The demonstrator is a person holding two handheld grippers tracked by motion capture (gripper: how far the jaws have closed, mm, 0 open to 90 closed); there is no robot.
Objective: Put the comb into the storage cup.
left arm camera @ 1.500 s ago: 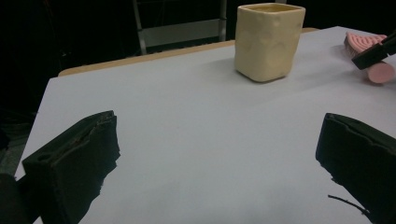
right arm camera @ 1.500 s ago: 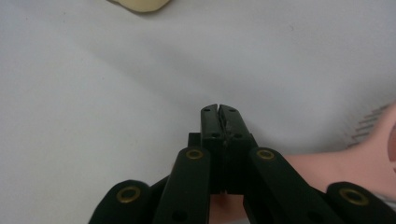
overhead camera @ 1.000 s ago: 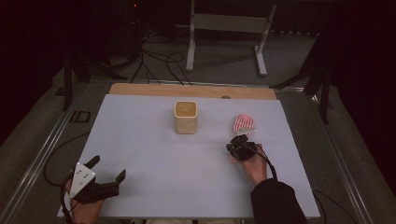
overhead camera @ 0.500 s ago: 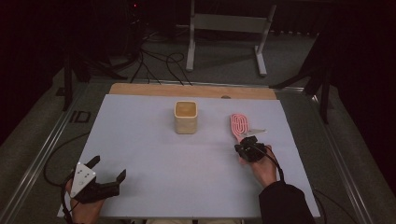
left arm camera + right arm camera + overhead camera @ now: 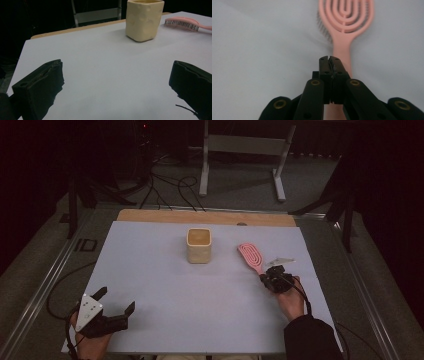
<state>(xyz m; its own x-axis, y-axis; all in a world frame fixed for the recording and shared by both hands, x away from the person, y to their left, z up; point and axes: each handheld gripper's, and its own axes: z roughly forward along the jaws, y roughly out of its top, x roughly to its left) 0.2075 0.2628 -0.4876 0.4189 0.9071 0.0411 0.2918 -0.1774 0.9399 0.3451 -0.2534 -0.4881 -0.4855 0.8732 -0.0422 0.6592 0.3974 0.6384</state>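
A pink hairbrush [image 5: 250, 256] lies flat on the white sheet, right of centre, its handle pointing to my right gripper [image 5: 264, 277]. In the right gripper view the jaws are pressed together, right gripper [image 5: 329, 58] directly over the hairbrush [image 5: 345, 15] handle, which runs on beneath them; nothing sits between the pads. A cream square cup [image 5: 199, 246] stands upright mid-table. My left gripper [image 5: 116, 299] rests near the front left corner, open and empty. From the left gripper [image 5: 117, 75] the cup [image 5: 143, 21] and hairbrush [image 5: 182, 23] lie far ahead.
The white sheet [image 5: 200, 315] covers the table, with a wooden strip [image 5: 200, 216] along its far edge. Metal rails run down both sides. Beyond the table stand a grey frame [image 5: 240, 145] and loose floor cables [image 5: 165, 185].
My right gripper has shifted to the right, staying shut. The hairbrush has swung with it, its head going left and its handle right. The left gripper has stayed put.
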